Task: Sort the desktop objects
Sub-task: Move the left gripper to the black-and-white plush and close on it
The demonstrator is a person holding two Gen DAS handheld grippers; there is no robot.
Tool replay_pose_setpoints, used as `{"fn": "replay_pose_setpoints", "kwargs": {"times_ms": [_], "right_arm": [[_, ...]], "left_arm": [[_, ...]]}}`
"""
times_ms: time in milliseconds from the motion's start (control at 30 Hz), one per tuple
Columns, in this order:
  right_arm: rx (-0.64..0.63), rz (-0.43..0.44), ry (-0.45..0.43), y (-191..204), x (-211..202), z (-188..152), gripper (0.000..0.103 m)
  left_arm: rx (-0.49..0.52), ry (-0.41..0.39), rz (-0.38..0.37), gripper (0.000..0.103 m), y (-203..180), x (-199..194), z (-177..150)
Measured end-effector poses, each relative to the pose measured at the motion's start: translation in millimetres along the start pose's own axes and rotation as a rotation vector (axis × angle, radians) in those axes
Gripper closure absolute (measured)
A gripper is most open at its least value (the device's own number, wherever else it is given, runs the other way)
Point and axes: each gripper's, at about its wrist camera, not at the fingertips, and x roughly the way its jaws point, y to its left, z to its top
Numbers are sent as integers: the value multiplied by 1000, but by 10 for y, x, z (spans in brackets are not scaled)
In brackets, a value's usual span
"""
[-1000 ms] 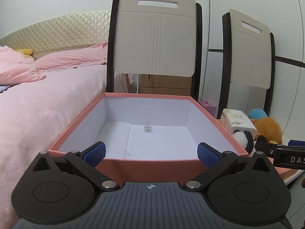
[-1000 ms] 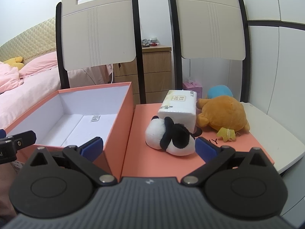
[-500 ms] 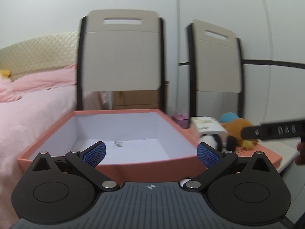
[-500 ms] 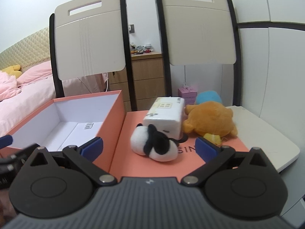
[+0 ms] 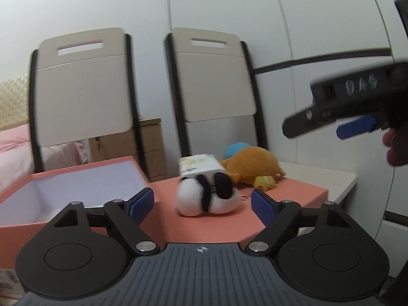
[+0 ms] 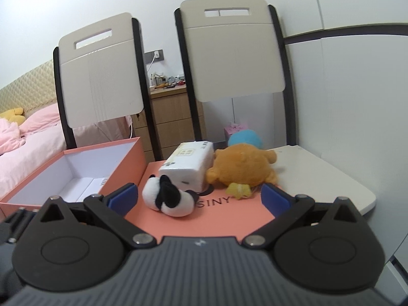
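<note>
This is a bedroom in a home. A bed with pink bedding and a quilted beige headboard runs along the left, a yellow plush lying on its pillow. Two beige chairs stand against the wall, with a wooden nightstand between them carrying small clutter below a wall socket. Soft toys lie on the white counter.

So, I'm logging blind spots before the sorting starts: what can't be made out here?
- Blue plush: mostly hidden behind the orange plush, both views.
- Tissue pack: print motion-blurred, left wrist view.
- Box floor: partly hidden by the left hand-held gripper.
- Dresser items: too small.
</note>
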Motion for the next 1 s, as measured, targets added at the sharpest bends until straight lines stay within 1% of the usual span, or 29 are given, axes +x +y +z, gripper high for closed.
{"fn": "replay_pose_setpoints", "kwargs": {"times_ms": [33, 100, 200, 267, 467, 533, 667, 700, 767, 800, 833, 900, 1000], "right_arm": [[5, 2, -4, -38, -26, 3, 0], [16, 10, -11, -107, -79, 7, 0], [20, 22, -9, -185, -133, -1, 0], [18, 32, -4, -226, -159, -10, 0], [1, 53, 13, -317, -217, -48, 0], [-1, 56, 20, -348, -227, -60, 0], [-10, 73, 46, -383, -226, -88, 0], [-15, 77, 50, -386, -226, -94, 0], [-27, 80, 55, -386, -228, -104, 0], [-29, 82, 58, -387, -225, -109, 0], [-29, 84, 63, -388, -220, -115, 0], [-28, 89, 73, -388, -207, -124, 0], [-31, 93, 85, -365, -178, -128, 0]], "left_arm": [[13, -13, -5, 19, -66, 38, -13], [43, -26, 13, 19, -202, 150, -27], [27, -25, 20, 20, -328, 358, -26], [6, -7, 32, 23, -379, 524, -20], [-40, 60, 99, 27, -412, 1021, 46], [-65, 96, 92, 34, -404, 1137, 55], [-76, 143, 107, 39, -398, 1321, 20], [-74, 136, 116, 42, -392, 1335, 14], [-62, 132, 144, 52, -388, 1355, 23], [-58, 132, 156, 60, -381, 1362, 32], [-60, 130, 158, 66, -361, 1363, 43], [-73, 134, 150, 71, -305, 1363, 74], [-76, 123, 139, 74, -233, 1302, 150]]}}
